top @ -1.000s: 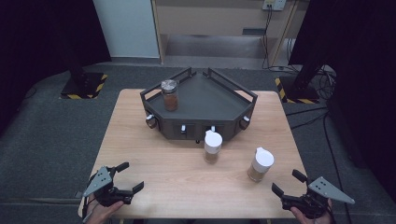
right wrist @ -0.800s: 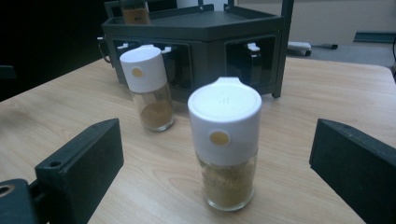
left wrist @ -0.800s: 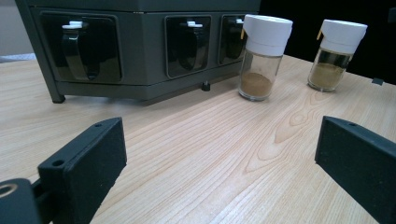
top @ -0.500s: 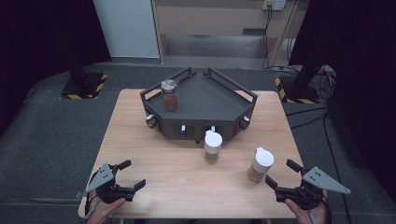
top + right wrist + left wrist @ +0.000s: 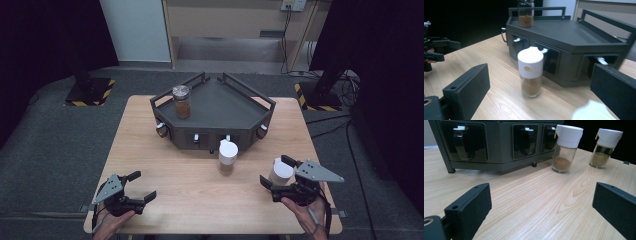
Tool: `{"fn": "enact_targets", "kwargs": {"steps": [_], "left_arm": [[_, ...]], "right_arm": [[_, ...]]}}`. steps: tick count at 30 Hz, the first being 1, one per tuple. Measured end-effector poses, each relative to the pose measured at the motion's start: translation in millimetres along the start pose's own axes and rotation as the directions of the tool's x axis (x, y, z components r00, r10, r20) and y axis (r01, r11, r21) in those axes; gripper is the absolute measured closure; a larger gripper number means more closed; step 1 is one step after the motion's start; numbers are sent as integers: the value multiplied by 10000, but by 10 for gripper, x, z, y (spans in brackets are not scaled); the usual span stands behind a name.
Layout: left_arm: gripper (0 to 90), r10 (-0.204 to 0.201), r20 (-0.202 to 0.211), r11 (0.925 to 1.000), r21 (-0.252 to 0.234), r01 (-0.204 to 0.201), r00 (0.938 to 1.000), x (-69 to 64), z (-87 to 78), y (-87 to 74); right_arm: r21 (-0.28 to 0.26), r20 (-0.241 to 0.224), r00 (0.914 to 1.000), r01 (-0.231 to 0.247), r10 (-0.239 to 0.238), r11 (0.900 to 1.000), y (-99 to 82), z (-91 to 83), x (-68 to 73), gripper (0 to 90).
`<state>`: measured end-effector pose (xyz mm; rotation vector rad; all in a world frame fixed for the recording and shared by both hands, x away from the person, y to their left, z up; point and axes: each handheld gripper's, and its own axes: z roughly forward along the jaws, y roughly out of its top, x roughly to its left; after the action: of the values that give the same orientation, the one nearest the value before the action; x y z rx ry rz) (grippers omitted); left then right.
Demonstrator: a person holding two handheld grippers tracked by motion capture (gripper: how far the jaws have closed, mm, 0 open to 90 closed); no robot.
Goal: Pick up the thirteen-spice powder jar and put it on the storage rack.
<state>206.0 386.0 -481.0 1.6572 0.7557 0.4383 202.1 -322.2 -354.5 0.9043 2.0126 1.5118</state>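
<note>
A dark grey rack (image 5: 235, 107) with railings stands at the back of the wooden table (image 5: 150, 145). A brown-filled jar with a metal lid (image 5: 181, 101) is on its top at the left. One white-capped spice jar (image 5: 228, 157) stands in front of the rack. A second white-capped jar (image 5: 281, 171) stands to the right, with my right gripper (image 5: 275, 171) open and a jaw on each side of it, not touching. In the right gripper view its cap (image 5: 591, 112) shows low between the jaws. My left gripper (image 5: 142, 185) is open and holds nothing near the front left edge.
The rack's front face (image 5: 499, 142) has several small compartments with white-tipped handles. Both white-capped jars (image 5: 567, 147) (image 5: 605, 147) stand ahead of my left gripper. Grey floor surrounds the table, and a stand base with yellow-black tape (image 5: 90, 92) sits at the back left.
My right gripper has moved forward and left, up to the right-hand white-capped jar, so its open jaws now flank it. The left gripper has hardly moved.
</note>
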Motion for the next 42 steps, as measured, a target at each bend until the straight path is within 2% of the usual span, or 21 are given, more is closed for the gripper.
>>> {"fn": "enact_targets", "kwargs": {"steps": [10,17,19,22,25,27,29,31,34,42], "left_arm": [[11,50,61,10000,23,-50,10000,3,4,4],[11,136,62,9999,76,-136,9999,-7,5,13],[11,130,55,9999,73,-130,9999,-8,4,13],[11,107,46,9999,57,-107,9999,-6,2,10],[11,136,59,9999,85,-136,9999,-11,4,16],[11,156,63,9998,86,-156,9999,-11,2,16],[11,130,51,9999,77,-131,9999,-9,2,13],[11,131,62,9999,74,-132,9999,-8,1,12],[12,142,87,9999,78,-143,9999,-6,6,11],[12,182,102,9998,107,-183,9998,-8,3,17]], "right_arm": [[347,-453,9990,-6,22,9994,154,481,3,28],[583,-596,9982,-33,68,9983,175,792,20,29],[634,-508,9987,83,-50,9980,181,854,46,31],[626,-546,9985,-39,74,9980,177,932,59,34],[846,-431,9990,110,-74,9964,181,1040,86,39],[852,-440,9990,-44,82,9964,155,1100,82,42],[966,-297,9995,90,-61,9953,148,1168,102,45],[1038,-277,9996,-74,104,9946,131,1223,87,49],[1279,-126,9999,-19,36,9918,126,1309,85,54],[1549,-158,9994,-268,296,9876,59,1532,32,90]]}}
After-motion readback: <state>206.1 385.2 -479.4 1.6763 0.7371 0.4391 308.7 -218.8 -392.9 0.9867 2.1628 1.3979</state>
